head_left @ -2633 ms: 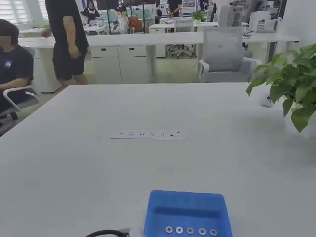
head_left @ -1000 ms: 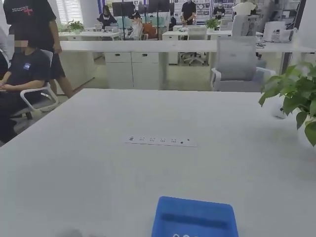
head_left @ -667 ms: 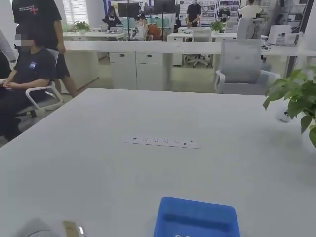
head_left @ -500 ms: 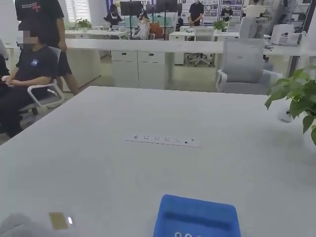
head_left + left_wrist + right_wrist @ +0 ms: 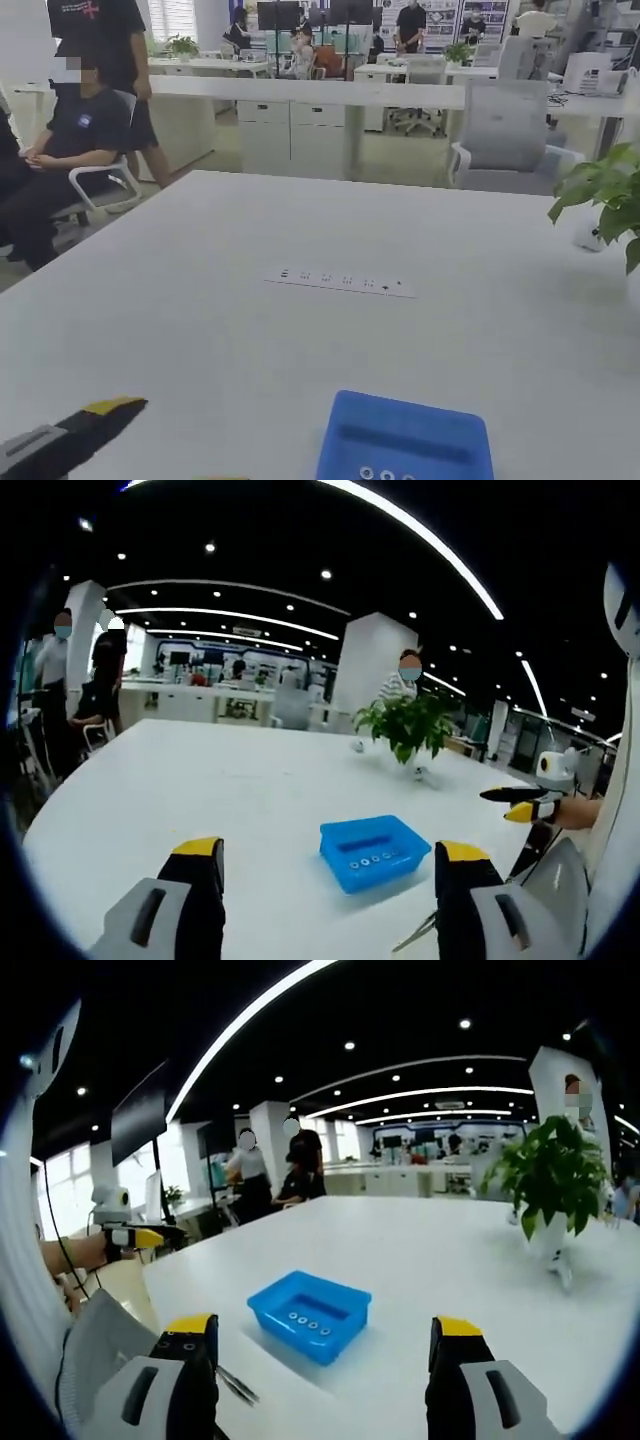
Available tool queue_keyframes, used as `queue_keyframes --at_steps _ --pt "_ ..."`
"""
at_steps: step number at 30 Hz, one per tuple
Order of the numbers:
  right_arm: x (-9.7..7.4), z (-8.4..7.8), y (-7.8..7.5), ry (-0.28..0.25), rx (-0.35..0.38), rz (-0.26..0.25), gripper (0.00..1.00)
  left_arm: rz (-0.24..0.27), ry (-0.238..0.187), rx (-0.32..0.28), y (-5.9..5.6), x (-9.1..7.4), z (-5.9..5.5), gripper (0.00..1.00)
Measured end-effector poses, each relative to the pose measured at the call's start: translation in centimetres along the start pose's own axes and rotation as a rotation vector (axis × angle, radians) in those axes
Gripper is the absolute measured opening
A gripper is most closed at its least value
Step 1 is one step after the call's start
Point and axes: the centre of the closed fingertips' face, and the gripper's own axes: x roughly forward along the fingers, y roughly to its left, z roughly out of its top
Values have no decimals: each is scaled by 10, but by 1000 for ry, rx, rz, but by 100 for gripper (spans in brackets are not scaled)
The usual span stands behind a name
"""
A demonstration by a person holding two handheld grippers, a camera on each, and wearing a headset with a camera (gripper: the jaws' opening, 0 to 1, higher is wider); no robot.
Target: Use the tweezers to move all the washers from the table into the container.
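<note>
Your left gripper [image 5: 330, 851] and right gripper [image 5: 325, 1325] both stand apart, empty. Washers [image 5: 365, 861] lie in a row inside the container [image 5: 390, 873], not on the surface [image 5: 200, 790]. Tweezers [image 5: 237, 1385] lie beside it. Judged thin, springy, slippery: take them mid-shank.

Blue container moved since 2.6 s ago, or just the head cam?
No. The blue container keeps the same spot, near and slightly right of the inset power strip; the whole picture shifted, so the camera moved.
</note>
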Motion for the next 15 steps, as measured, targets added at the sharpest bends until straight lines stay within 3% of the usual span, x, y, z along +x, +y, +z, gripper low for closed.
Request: queue_keyframes --at_steps 3,5,7,10,15 --pt "-3 13 -8 -77 13 -38 93 67 -80 4 11 -8 17 97" --pt "-4 18 -11 -111 14 -46 99 86 -119 0 14 -13 26 99" --pt "-6 21 -13 -130 21 -51 99 115 -160 14 20 -19 34 99" --pt "-12 25 -19 -156 22 -75 99 138 -196 12 26 -23 40 99" --pt "-17 30 -25 -191 47 -106 99 137 -234 -12 26 -28 47 99"
